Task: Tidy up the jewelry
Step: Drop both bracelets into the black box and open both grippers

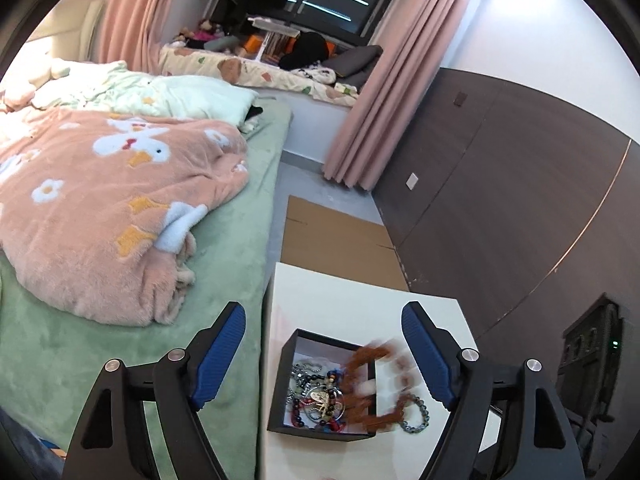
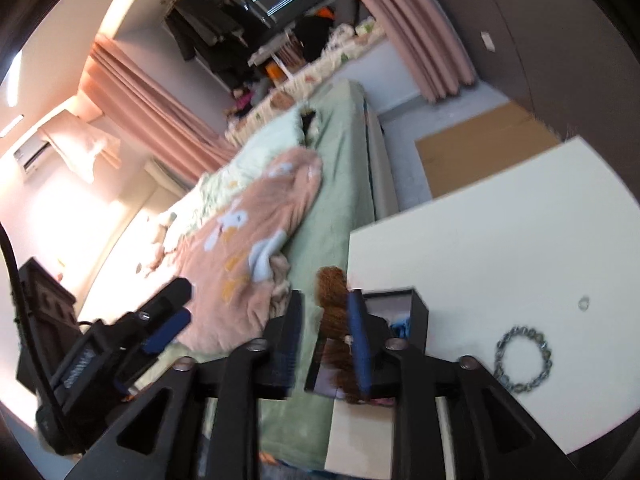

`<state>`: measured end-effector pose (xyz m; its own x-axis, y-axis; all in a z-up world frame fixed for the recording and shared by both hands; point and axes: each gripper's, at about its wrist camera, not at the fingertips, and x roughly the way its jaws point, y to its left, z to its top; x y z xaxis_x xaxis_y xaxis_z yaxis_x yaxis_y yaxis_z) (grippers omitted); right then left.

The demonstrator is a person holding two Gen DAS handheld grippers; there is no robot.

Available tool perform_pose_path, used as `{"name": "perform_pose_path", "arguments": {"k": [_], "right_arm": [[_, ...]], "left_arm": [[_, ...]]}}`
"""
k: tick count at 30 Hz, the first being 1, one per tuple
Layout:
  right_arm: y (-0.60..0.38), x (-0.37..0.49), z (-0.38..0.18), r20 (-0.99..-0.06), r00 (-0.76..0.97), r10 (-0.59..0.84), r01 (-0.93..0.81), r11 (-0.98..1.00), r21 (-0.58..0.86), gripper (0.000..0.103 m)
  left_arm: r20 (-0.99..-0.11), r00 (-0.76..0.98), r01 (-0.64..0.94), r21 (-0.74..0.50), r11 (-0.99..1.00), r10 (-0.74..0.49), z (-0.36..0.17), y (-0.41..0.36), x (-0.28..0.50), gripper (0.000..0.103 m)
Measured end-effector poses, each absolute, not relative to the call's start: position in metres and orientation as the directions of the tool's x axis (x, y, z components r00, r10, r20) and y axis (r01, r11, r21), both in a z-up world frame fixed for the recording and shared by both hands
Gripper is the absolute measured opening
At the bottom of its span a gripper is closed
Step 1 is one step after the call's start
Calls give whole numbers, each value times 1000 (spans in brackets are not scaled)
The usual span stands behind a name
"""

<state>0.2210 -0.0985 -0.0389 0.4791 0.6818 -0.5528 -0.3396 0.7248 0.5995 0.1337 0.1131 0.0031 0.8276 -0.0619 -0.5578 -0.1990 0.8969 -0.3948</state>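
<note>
Judging from the layout, sorting is well advanced but unfinished. Nearest in the left wrist view, the left gripper (image 1: 322, 354) stands wide open with nothing between its blue pads (image 1: 218, 356), poised above the table (image 1: 344, 300). In the right wrist view the right gripper (image 2: 326, 344) is partly open; a brown strand (image 2: 334, 312) lies between its jaws against the blue pad, and whether it is pinched or released cannot be told. The same strand appears blurred in the left view, draped over the right wall of the box (image 1: 280, 384). That black box sits on the table beside the bed (image 1: 224, 240) and holds a tangled heap of beaded pieces (image 1: 320, 396). Remaining outside: a grey bead bracelet (image 1: 416, 410) just beside the box, plus a chain bracelet (image 2: 522, 358) and a small ring (image 2: 584, 303) further out on the table. Beyond the table lies flat cardboard (image 1: 332, 240) on the floor.
</note>
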Motion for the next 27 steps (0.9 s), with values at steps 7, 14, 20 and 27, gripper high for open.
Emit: {"name": "perform_pose_path", "arguments": {"k": [7,14,20,27], "right_arm": [[-132,218,-39,-550,508,663,-279,730,623,73],[-171,217,-38,-599,535,596,-230,785,576,73],[-204,219,-39,-649,544,531,-179,830,528,73],[-239,224,-50,-699,545,463,-100,864,494,73]], "left_arm": [[-533,844,-169,-378,910,-65,5,106,130,81],[-534,836,-84,-353,932,-127,4,77,139,81],[-564,797,-7,-369,929,-218,-4,49,153,81],[-620,739,61,-330,942,-265,-23,13,170,81]]}}
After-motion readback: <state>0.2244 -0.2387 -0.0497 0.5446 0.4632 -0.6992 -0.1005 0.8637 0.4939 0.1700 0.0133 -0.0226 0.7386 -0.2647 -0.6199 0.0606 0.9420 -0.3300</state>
